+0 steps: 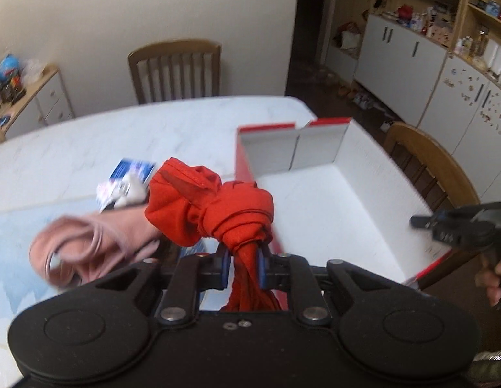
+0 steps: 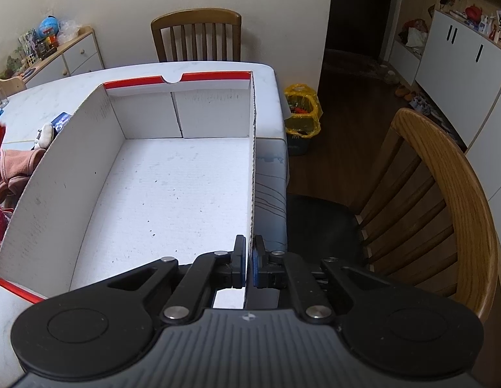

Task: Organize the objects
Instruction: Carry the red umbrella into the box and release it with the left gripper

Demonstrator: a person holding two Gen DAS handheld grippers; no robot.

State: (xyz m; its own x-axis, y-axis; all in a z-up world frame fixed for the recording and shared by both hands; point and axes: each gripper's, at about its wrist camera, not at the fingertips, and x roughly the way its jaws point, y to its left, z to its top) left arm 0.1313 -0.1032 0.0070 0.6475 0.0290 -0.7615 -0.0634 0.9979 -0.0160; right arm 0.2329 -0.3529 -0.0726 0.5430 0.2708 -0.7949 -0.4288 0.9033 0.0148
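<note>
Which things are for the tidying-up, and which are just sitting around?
For the job: red knotted cloth in left gripper; cardboard box, its wall pinched by right gripper; pink garment; blue packet.

Just around: chairs, yellow bag, cabinets.

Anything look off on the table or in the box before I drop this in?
Nothing damaged or spilled. The box is empty and upright, right gripper clamped on its wall. The red cloth in the left gripper is knotted.
</note>
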